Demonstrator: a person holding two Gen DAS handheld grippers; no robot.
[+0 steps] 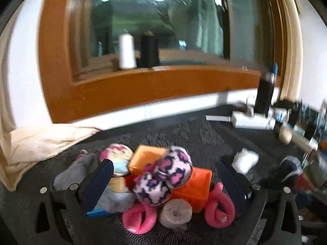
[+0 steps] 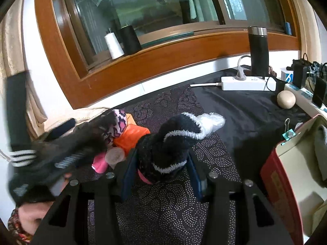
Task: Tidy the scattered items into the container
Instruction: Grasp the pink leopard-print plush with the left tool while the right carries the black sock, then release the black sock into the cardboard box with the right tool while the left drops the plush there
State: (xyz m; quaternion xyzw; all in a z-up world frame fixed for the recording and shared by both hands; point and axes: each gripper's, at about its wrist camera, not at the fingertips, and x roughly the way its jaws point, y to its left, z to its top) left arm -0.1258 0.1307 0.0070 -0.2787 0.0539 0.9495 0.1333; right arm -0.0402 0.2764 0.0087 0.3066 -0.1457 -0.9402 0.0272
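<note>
We are clamping the right hand-held gripper (image 2: 161, 175) on a rolled black sock with white stripes (image 2: 169, 143), its long axis running away from us, its cuff end pointing toward the window. Left of that sock, the orange container (image 1: 194, 185) is sitting heaped with socks on the dark surface (image 2: 167, 210). Our left hand-held gripper (image 1: 165, 185) is standing wide open around the container, with the pink leopard socks (image 1: 163, 177) lying on top between its fingers, untouched.

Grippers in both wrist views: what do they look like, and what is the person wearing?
Both are the same build: the left gripper and right gripper have matte black frames with cut-out slots, round silver bolts at the finger pivots, and flat dark blue pads. No cables show. In the right wrist view, a blurred black sleeve with white stripes and a red patterned cuff appear.
</note>
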